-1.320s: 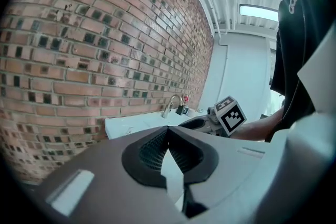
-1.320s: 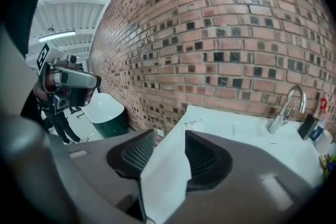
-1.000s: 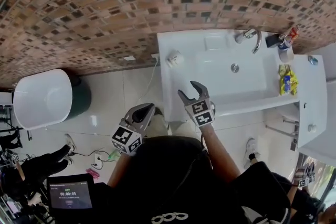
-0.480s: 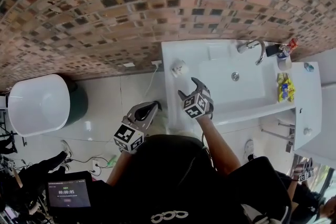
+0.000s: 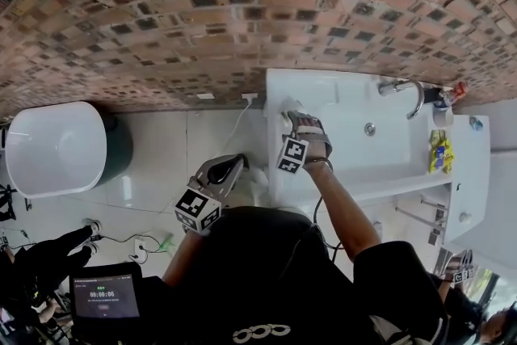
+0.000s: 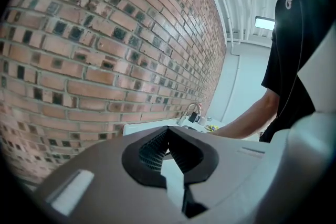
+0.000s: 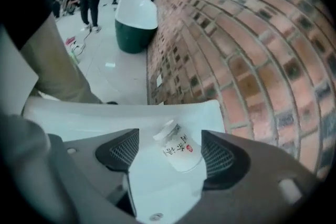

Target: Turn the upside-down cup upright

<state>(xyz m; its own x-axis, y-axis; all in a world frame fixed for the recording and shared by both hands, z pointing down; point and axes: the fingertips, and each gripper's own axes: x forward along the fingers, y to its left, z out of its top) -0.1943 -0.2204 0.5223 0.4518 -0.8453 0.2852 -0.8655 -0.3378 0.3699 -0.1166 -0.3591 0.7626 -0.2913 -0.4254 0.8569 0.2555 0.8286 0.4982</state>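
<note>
Brick wall (image 5: 242, 4) fills the space ahead of both grippers, with pale floor tiles (image 5: 161, 166) running along its foot. Far off to the left gripper's left sits a white bathtub (image 5: 52, 145) with a dark green outer shell. A white washbasin counter (image 5: 355, 174) stands against the wall under the right gripper, and its chrome faucet (image 5: 412, 93) rises well to that gripper's right, with a yellow packet (image 5: 440, 151) further right still. The person's black shirt (image 5: 266, 279) takes up the bottom of the head view, and a small tablet screen (image 5: 105, 299) glows low on the left.

Over the counter's left corner, the right gripper (image 5: 302, 122) points steeply down. Its jaws have just been opening and now stand wide apart. Between them is the white paper cup (image 7: 179, 150) with red and black print, and neither pad touches it. The cup rests on the counter close to the wall, wide mouth down and narrow base up.

Beside the counter's left end and above the floor, the left gripper (image 5: 234, 167) points nearly level at the wall, its jaw tips meeting with nothing between them
</note>
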